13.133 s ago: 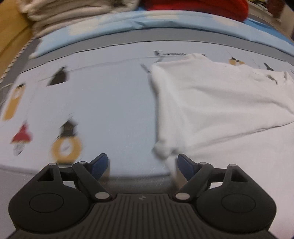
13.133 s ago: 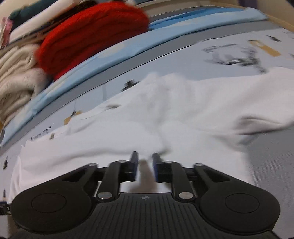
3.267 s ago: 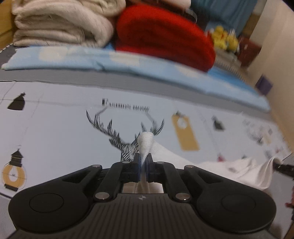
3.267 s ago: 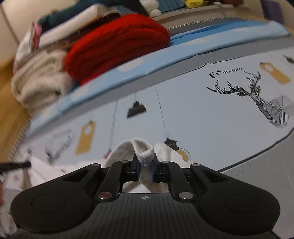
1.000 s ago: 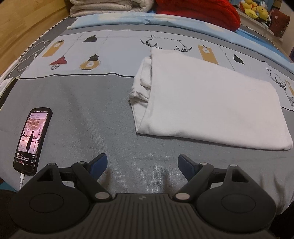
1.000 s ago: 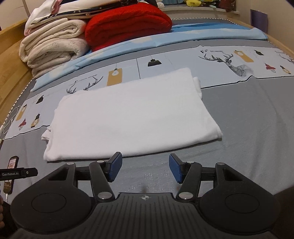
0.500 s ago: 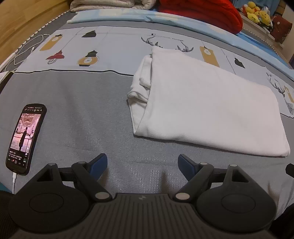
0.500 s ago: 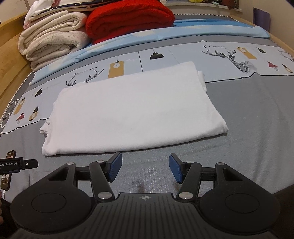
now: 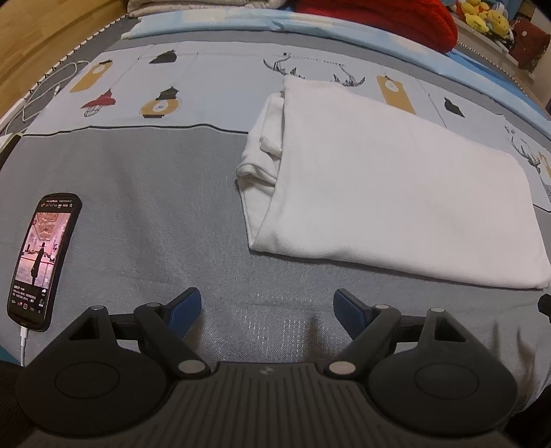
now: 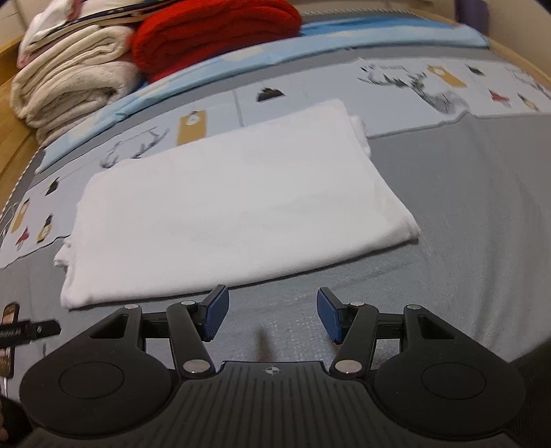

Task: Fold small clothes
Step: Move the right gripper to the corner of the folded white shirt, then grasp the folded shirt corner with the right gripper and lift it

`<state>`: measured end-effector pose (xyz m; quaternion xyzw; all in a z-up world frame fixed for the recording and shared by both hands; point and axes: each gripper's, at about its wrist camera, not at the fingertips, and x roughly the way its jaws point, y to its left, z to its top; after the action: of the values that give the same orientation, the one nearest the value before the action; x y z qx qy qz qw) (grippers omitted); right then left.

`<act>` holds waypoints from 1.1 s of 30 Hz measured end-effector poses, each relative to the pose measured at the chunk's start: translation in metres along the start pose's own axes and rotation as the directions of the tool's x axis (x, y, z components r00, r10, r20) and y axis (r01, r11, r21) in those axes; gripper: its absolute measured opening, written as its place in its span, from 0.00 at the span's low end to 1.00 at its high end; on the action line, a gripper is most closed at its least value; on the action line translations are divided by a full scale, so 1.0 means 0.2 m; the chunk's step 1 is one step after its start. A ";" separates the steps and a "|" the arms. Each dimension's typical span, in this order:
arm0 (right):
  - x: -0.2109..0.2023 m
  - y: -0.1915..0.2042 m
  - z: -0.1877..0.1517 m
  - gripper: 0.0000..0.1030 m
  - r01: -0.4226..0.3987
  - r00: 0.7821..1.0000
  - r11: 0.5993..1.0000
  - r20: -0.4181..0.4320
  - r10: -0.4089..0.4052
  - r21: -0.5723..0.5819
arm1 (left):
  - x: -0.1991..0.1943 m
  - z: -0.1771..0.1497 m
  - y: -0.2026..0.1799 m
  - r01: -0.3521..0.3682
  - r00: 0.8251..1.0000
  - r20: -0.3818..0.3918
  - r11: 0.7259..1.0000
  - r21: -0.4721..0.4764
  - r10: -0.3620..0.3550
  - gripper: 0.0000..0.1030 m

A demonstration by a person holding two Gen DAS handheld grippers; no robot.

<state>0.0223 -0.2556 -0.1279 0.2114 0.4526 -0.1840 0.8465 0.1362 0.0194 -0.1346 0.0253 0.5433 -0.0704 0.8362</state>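
A white garment (image 9: 389, 193) lies folded into a flat rectangle on the grey bedcover, with bunched layers showing at its left end (image 9: 261, 144). It also shows in the right wrist view (image 10: 234, 206). My left gripper (image 9: 267, 306) is open and empty, just short of the garment's near left corner. My right gripper (image 10: 272, 310) is open and empty, close to the garment's near edge. Neither gripper touches the cloth.
A lit phone (image 9: 43, 258) on a white cable lies at the left on the grey cover. Folded cream blankets (image 10: 72, 82) and a red blanket (image 10: 213, 27) are stacked at the far side. A wooden bed edge (image 9: 44, 38) runs at far left.
Both grippers stay open and have edged closer to the folded garment. The right view has shifted and shows some motion blur. The garment has not moved.
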 end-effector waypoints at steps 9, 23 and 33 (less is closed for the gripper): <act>0.15 -0.21 0.03 0.68 -0.009 1.000 0.971 -0.015 0.013 0.239 | 0.07 0.01 -0.02 -0.010 0.999 -0.034 1.000 0.008 0.010 0.85; 0.37 -0.45 0.12 0.82 0.000 0.997 0.868 0.062 -0.036 0.497 | 0.18 0.02 -0.02 -0.016 0.996 -0.084 1.000 -0.003 0.016 0.85; 0.46 -0.49 0.21 0.88 -0.014 0.990 0.862 0.127 -0.058 0.507 | 0.24 0.23 0.22 -0.172 0.985 -0.060 0.975 -0.144 0.164 0.85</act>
<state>0.0493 -0.3711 -0.2033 0.4076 0.3314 -0.3202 0.7883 0.2027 0.0530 -0.1607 0.0105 0.5629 0.0419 0.8254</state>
